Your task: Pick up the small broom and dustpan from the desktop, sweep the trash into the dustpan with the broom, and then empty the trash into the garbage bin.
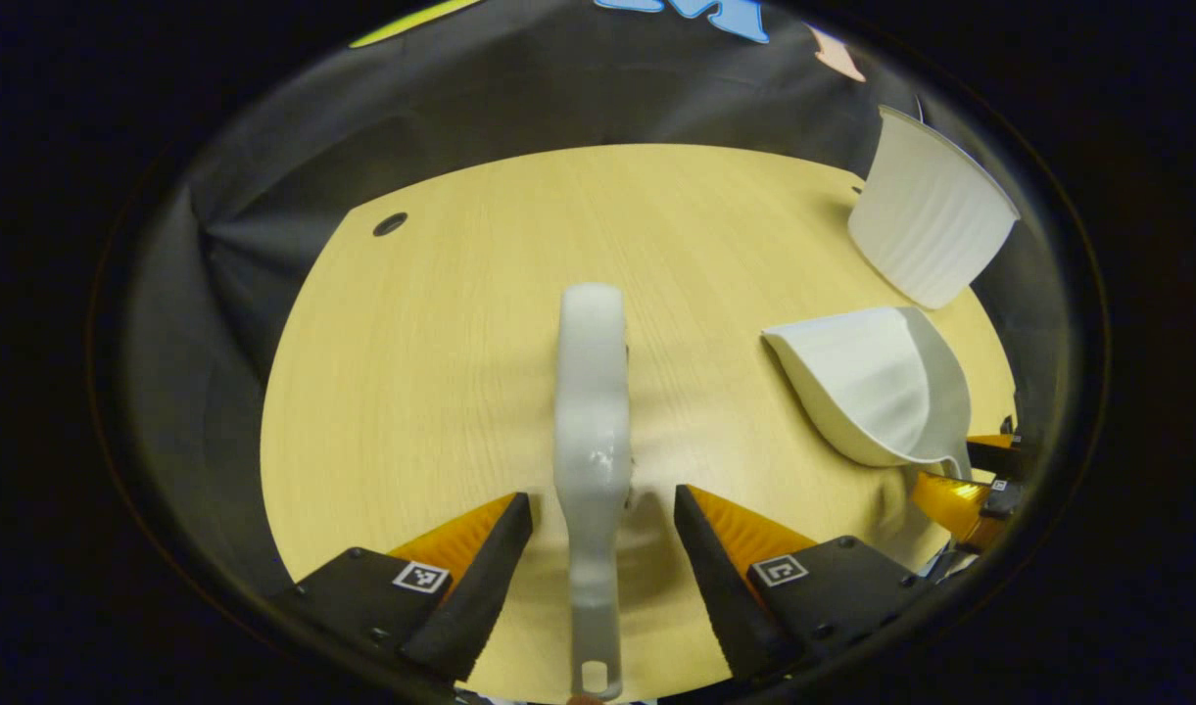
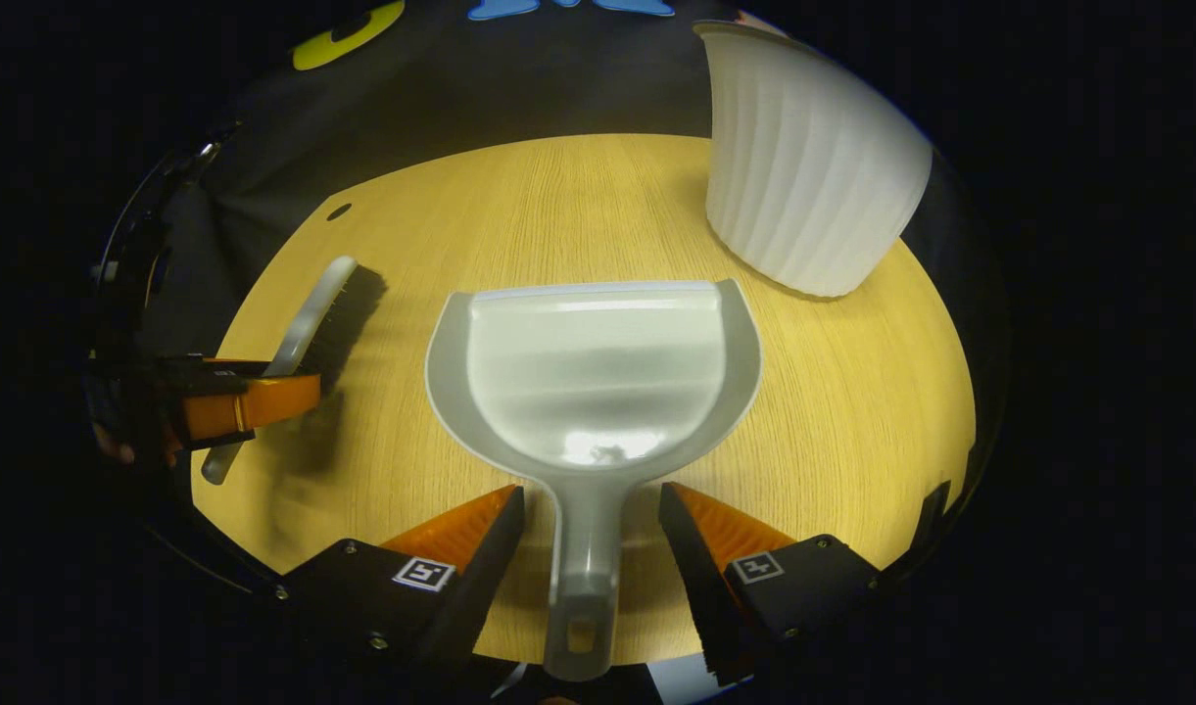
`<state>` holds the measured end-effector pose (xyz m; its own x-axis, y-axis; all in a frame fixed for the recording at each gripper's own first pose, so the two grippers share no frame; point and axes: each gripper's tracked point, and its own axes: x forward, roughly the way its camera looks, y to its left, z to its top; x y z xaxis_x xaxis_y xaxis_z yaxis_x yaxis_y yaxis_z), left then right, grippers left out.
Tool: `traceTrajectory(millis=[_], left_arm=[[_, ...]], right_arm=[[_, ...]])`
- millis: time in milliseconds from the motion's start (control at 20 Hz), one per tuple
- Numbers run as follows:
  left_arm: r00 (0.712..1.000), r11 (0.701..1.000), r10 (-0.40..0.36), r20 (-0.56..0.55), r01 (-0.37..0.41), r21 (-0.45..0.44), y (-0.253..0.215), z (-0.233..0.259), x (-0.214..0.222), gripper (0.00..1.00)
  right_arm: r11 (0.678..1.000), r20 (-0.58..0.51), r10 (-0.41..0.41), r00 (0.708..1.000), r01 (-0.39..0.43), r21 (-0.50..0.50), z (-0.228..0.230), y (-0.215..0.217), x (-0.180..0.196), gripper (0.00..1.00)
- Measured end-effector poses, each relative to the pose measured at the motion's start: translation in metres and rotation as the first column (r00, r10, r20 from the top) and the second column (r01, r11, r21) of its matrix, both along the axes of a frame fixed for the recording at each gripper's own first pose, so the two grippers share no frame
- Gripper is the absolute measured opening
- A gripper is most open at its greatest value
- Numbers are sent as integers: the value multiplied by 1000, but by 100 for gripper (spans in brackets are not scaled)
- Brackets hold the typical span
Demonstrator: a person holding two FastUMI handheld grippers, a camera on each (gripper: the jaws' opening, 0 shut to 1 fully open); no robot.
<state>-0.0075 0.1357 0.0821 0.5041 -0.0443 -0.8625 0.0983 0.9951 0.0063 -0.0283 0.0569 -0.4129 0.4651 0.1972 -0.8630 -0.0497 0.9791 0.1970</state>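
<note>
The small broom (image 1: pixel 591 411) lies on the wooden desktop (image 1: pixel 441 323), its pale handle running toward me between the fingers of my left gripper (image 1: pixel 602 509). That gripper is open, with a gap on each side of the handle. In the right gripper view the broom (image 2: pixel 313 313) lies at the left with dark bristles, and the left gripper (image 2: pixel 304 392) straddles its handle. The grey dustpan (image 2: pixel 593 382) rests flat, mouth pointing away. Its handle (image 2: pixel 580 578) lies between the spread fingers of my right gripper (image 2: pixel 590 504), untouched. The dustpan (image 1: pixel 872 392) and right gripper (image 1: pixel 960 468) also appear at the right of the left gripper view.
A white ribbed garbage bin (image 2: pixel 808 166) stands on the desktop (image 2: pixel 852 411) at the back right, beyond the dustpan; it is the bin (image 1: pixel 926 211) at the upper right in the left gripper view. A dark cable hole (image 1: pixel 390 224) sits near the far left edge.
</note>
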Motion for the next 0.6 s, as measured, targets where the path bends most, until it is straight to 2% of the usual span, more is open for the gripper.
traceTrajectory(millis=[50,100,200,400,550,600], left_arm=[[1000,1000,-1,11,1,-2,1,5,0,94],[1000,1000,1,23,-1,-7,1,11,1,97],[999,1000,12,47,-11,-12,4,24,3,99],[992,999,37,120,-33,-34,7,54,11,96],[976,997,64,206,-51,-65,7,84,22,96],[969,995,75,236,-58,-79,6,77,13,99]], right_arm=[[1000,4,1,1000,-1,3,5,0,-1,89],[1000,13,0,1000,0,-3,10,-2,0,95],[1000,35,5,999,-4,-10,18,-7,0,98],[1000,127,9,992,-6,-20,48,-14,12,98],[1000,232,6,973,1,-31,67,-19,28,97],[1000,265,5,964,3,-28,72,-20,32,98]])
